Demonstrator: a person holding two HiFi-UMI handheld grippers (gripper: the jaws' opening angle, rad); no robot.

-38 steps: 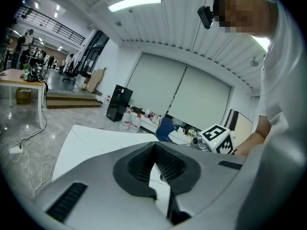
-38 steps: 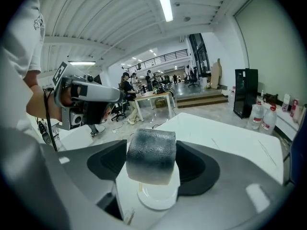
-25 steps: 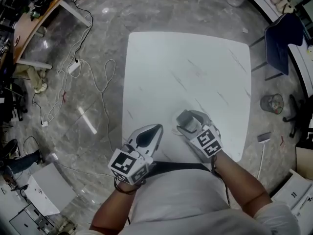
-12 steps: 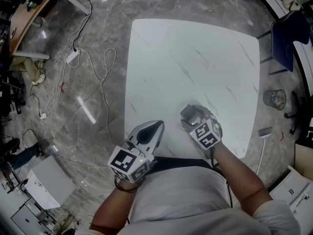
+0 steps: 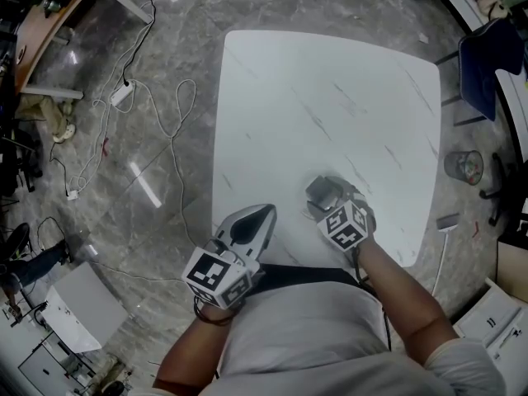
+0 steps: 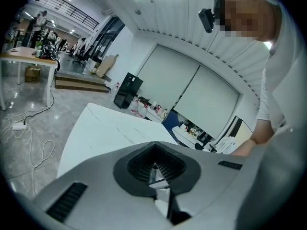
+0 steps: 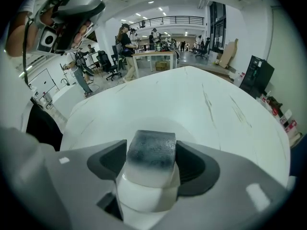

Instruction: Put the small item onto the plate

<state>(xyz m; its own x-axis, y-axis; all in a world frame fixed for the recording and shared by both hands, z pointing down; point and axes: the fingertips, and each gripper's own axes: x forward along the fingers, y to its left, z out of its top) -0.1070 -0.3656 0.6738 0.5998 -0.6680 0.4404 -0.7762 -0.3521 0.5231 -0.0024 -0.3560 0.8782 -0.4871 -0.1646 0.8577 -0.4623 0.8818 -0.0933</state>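
My right gripper (image 5: pixel 323 195) is shut on a small block (image 7: pixel 149 159), white with a dark grey top, which fills the gap between the jaws. It hovers low over the white table (image 5: pixel 330 97), near the front edge. Just beyond the block a pale round shape (image 7: pixel 194 127) lies on the tabletop; it looks like a white plate and is hard to tell from the table. My left gripper (image 5: pixel 257 217) sits to the left at the table's front left edge. Its jaws are together, and in the left gripper view (image 6: pixel 156 169) nothing is held.
Cables (image 5: pixel 169 130) trail over the grey floor left of the table. A blue chair (image 5: pixel 487 64) and a small bin (image 5: pixel 462 165) stand to the right. A wooden desk (image 5: pixel 49 23) is at the far left. Beyond the grippers the tabletop is bare white.
The head view has shifted a little, so the table sits higher in the frame. The right gripper, still holding the block, edged slightly right. The left gripper has barely moved.
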